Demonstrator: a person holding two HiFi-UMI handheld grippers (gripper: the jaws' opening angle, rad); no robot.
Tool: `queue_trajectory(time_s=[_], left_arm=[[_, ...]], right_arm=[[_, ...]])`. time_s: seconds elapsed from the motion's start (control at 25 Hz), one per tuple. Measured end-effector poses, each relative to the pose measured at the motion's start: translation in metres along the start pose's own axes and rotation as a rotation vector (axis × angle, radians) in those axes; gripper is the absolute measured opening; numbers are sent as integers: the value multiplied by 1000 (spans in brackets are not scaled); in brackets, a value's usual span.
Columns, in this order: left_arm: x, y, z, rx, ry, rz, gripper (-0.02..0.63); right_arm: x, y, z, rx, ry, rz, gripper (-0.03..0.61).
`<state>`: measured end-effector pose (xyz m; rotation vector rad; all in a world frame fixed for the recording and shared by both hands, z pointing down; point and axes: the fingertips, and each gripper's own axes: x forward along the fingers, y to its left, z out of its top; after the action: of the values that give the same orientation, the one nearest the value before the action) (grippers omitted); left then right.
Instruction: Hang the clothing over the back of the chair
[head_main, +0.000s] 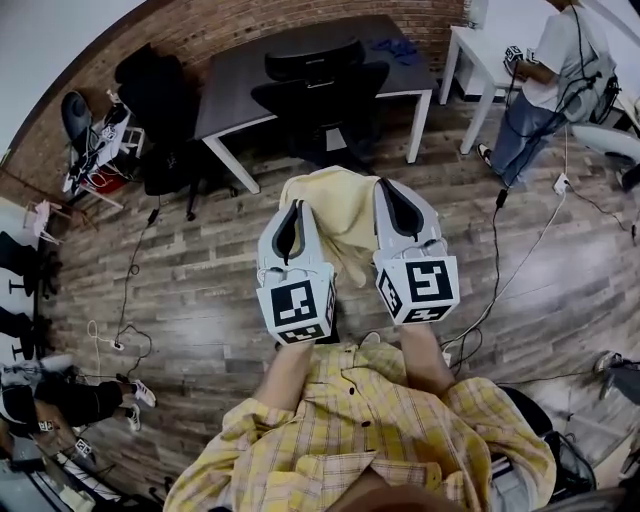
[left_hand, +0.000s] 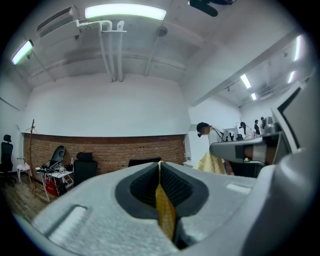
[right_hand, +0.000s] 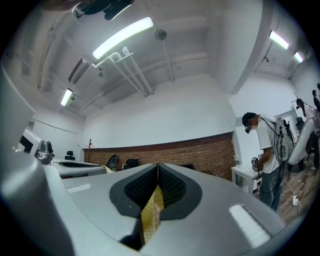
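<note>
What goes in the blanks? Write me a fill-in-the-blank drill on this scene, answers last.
The garment pinched by the left gripper and the right gripper is ____ in colour.
The office chair ahead of it is ____ in colour.
The wall behind the desk is built of ____.
Missing words: yellow; black; brick.

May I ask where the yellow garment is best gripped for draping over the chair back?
Along its upper edge, from the person's side: left gripper and right gripper each pinch a fold of the garment, so it hangs spread between them toward the chair.
</note>
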<state>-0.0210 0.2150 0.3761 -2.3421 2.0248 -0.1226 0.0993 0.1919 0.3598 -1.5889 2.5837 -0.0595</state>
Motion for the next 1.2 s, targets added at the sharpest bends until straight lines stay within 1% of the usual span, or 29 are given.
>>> queue_trajectory(time_s=[0.2, 0.36, 0.52, 0.68, 0.8, 0.96, 1.2], left_arm=[[20, 1, -9, -3, 2, -13, 11], [47, 13, -7, -24, -11, -2, 11], [78, 29, 7, -32, -42, 5, 11], [114, 45, 16, -25, -51, -20, 11], [146, 64, 27, -7, -60, -23, 11], [187, 91, 42, -14, -70, -35, 11], [245, 121, 59, -31, -93, -72, 11]], right_arm=[[20, -5, -12, 0, 16, 5, 12], [44, -11, -11, -9, 20, 16, 12], [77, -21, -1, -20, 6, 14, 12], [118, -22, 8, -70, -1, 20, 12], [152, -24, 21, -65, -27, 25, 12], [197, -31, 38, -57, -53, 7, 12], [257, -47, 55, -63, -76, -47, 12]])
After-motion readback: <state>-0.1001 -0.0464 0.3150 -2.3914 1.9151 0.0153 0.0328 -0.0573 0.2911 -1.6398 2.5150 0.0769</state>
